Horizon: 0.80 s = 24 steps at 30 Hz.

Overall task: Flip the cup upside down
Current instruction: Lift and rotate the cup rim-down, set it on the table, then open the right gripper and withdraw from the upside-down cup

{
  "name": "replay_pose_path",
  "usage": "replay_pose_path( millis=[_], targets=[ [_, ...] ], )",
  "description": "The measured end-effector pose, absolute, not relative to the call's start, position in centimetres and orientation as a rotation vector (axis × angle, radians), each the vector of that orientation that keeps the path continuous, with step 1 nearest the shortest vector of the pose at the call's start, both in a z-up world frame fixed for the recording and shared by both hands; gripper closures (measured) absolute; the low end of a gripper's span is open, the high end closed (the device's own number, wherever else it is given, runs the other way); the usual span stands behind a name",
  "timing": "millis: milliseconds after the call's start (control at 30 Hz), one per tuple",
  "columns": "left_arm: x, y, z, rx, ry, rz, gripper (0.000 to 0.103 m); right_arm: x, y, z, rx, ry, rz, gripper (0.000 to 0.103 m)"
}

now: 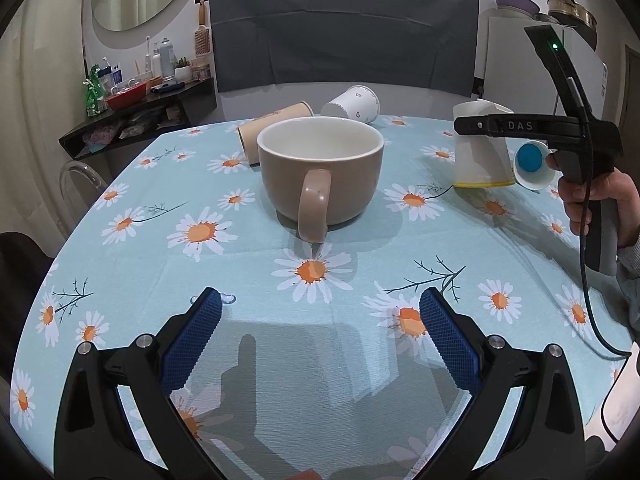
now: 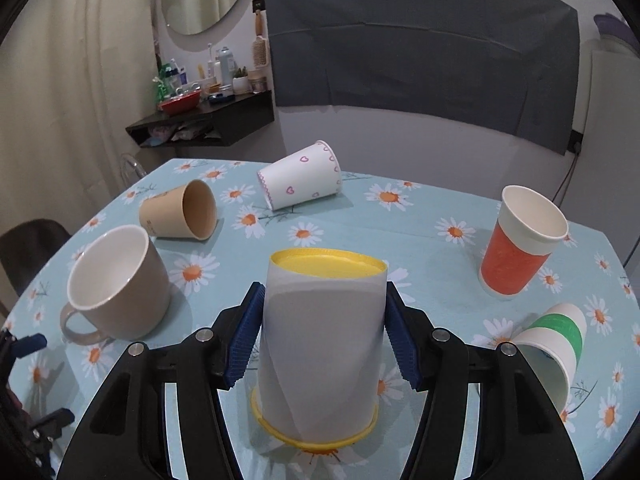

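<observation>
A white paper cup with yellow rims [image 2: 320, 344] stands upside down on the daisy tablecloth, its yellow base up. My right gripper [image 2: 322, 332] has a blue pad on each side of it, touching its walls. In the left wrist view this cup [image 1: 480, 156] stands at the right with the right gripper's finger [image 1: 520, 126] across it. My left gripper [image 1: 320, 320] is open and empty, low over the cloth, in front of a beige mug [image 1: 320, 172] that stands upright with its handle toward me.
A tan paper cup [image 2: 180, 212] and a white cup with pink hearts [image 2: 300, 180] lie on their sides at the back. An orange cup [image 2: 520, 240] stands upright at the right. A green-striped cup [image 2: 556, 344] lies beside my right gripper. The beige mug [image 2: 116, 284] stands at the left.
</observation>
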<state>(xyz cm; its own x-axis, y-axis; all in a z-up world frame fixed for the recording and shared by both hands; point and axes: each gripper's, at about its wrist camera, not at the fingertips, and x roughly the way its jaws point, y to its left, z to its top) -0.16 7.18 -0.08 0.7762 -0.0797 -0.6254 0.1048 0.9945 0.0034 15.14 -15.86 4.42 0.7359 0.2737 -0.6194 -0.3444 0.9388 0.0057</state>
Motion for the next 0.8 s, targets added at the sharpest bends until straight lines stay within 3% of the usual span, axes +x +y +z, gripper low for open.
replay_pose_path(
  millis=[367,433,600,800],
  targets=[
    [0.0,7.1,-0.2,0.042,0.681,-0.087,0.006,12.6,-15.5,3.5,-0.190,0.673,0.331,0.047],
    [0.0,7.0,-0.2,0.045,0.683,-0.084,0.006,12.5,-15.8,3.5,-0.178,0.677,0.329,0.043],
    [0.1,7.0,-0.2,0.047,0.685,-0.080,0.006,11.3,-16.9,4.1,-0.176,0.643,0.298,0.017],
    [0.1,7.1,-0.3,0.041,0.696,-0.084,0.006,9.5,-18.1,4.8,-0.232,0.599,0.243,0.016]
  ],
)
